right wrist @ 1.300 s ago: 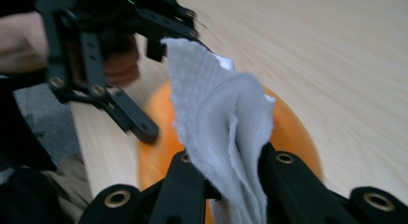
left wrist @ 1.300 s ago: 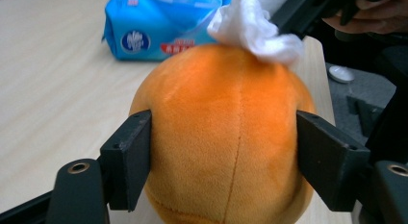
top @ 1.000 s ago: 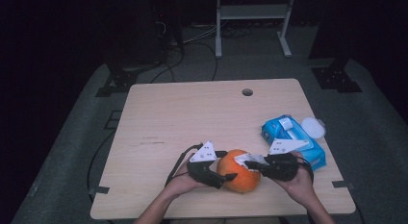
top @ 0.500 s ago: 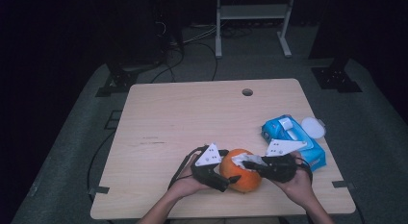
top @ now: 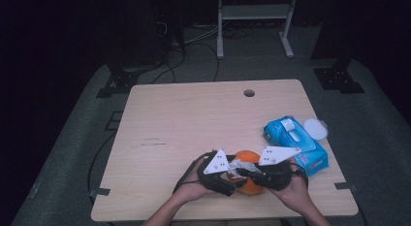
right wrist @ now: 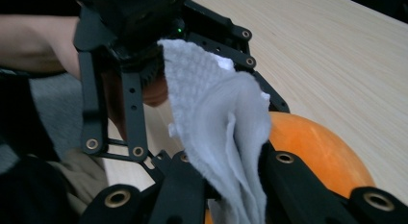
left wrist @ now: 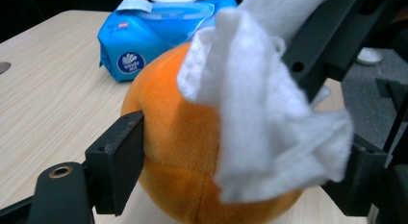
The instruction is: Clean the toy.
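Observation:
An orange plush ball (top: pixel 252 188) rests on the wooden table (top: pixel 194 119) near its front edge. My left gripper (top: pixel 228 181) has it between its jaws, which have just been closing, and the near jaw presses the ball's side (left wrist: pixel 183 152). My right gripper (top: pixel 245 171) is shut on a white wipe (top: pixel 239 166), which it holds against the top of the ball. In the left gripper view the wipe (left wrist: pixel 260 118) drapes over the ball's right half and hides the far jaw's contact. In the right gripper view the wipe (right wrist: pixel 221 113) stands up between the jaws, with the ball (right wrist: pixel 312 147) just behind.
A blue pack of wet wipes (top: pixel 295 141) with its white lid flipped open (top: pixel 315 128) lies right of the hands. The table has a small cable hole (top: pixel 249 93) at the back. Dark floor, cables and a stand lie beyond.
My right gripper has shifted slightly to the left over the ball with the wipe. The left hand has stayed about where it was.

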`<state>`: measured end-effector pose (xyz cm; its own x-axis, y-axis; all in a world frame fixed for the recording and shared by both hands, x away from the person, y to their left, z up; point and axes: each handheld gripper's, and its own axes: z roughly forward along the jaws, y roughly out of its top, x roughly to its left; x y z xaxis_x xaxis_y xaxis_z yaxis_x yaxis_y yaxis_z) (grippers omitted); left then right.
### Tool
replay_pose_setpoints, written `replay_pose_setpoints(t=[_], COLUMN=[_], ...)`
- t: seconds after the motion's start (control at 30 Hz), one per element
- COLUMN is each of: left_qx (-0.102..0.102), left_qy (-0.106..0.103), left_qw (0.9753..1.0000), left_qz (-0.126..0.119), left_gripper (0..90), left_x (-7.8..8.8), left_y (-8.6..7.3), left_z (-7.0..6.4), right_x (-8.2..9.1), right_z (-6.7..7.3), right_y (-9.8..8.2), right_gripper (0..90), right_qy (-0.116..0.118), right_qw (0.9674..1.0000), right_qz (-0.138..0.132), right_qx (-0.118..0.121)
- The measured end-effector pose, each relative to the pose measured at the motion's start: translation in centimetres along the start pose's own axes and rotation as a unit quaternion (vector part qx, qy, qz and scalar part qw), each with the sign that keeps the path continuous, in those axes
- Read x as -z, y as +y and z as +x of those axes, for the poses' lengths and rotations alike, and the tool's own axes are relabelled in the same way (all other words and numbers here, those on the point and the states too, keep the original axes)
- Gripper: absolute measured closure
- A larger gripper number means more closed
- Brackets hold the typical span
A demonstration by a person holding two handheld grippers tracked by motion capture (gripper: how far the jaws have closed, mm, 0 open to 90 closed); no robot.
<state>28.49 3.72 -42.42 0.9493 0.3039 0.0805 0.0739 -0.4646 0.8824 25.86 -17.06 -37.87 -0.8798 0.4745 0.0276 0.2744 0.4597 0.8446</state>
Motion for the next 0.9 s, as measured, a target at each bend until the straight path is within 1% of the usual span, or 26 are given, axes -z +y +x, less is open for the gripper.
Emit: replay_pose_setpoints(t=[0.03, 0.07, 0.1, 0.13, 0.23, 0.27, 0.3, 0.37, 0.43, 0.53, 0.63, 0.73, 0.9], left_qx=[0.003, 0.005, 0.007, 0.006, 0.015, 0.017, 0.017, 0.019, 0.021, 0.029, 0.038, 0.043, 0.038], left_qy=[-0.001, -0.002, -0.003, -0.003, -0.007, -0.009, -0.01, -0.013, -0.013, -0.015, -0.018, -0.021, -0.017], left_qw=[1.0, 1.0, 1.0, 1.0, 0.9998, 0.9998, 0.9998, 0.9997, 0.9996, 0.9994, 0.999, 0.9988, 0.9991], left_qz=[-0.002, -0.002, -0.003, -0.002, -0.007, -0.009, -0.008, -0.011, -0.01, -0.01, -0.011, -0.011, -0.009], left_gripper=[19.6, 19.6, 19.6, 19.6, 19.5, 19.4, 19.4, 19.4, 19.4, 19.4, 19.1, 18.1, 17.8], left_x=[0.1, 0.1, 0.1, 0.2, 0.2, 0.2, 0.2, 0.3, 0.4, 0.5, 0.5, 0.5, 0.4], left_y=[-0.2, -0.2, -0.3, -0.4, -0.6, -0.6, -0.7, -0.8, -0.9, -1.1, -1.3, -1.3, -1.1], left_z=[0.1, 0.2, 0.3, 0.4, 0.5, 0.6, 0.7, 0.8, 1.0, 1.2, 1.4, 1.5, 1.2], right_x=[0.1, 0.1, 0.4, 0.4, 1.3, 1.8, 1.8, 2.2, 2.5, 2.6, 2.6, 2.5, 2.5], right_z=[-0.4, -0.4, -1.1, -1.1, -2.1, -2.8, -2.8, -3.4, -3.7, -3.9, -3.9, -3.9, -3.5], right_y=[-0.2, -0.2, -0.4, -0.4, -0.9, -1.3, -1.3, -1.7, -2.0, -2.4, -2.6, -2.6, -2.2], right_gripper=[82.1, 82.1, 82.0, 81.9, 81.6, 81.4, 81.4, 81.1, 81.1, 81.1, 81.1, 81.2, 82.4], right_qy=[-0.005, -0.005, -0.011, -0.011, -0.022, -0.029, -0.029, -0.034, -0.038, -0.043, -0.044, -0.043, -0.041], right_qw=[1.0, 1.0, 0.9999, 0.9999, 0.9993, 0.9988, 0.9988, 0.9982, 0.9979, 0.9977, 0.9974, 0.9974, 0.9978], right_qz=[-0.001, -0.001, -0.005, -0.005, -0.009, -0.009, -0.009, -0.006, -0.003, 0.002, 0.006, 0.005, -0.004], right_qx=[-0.005, -0.005, -0.012, -0.012, -0.028, -0.039, -0.039, -0.049, -0.052, -0.053, -0.057, -0.057, -0.052])
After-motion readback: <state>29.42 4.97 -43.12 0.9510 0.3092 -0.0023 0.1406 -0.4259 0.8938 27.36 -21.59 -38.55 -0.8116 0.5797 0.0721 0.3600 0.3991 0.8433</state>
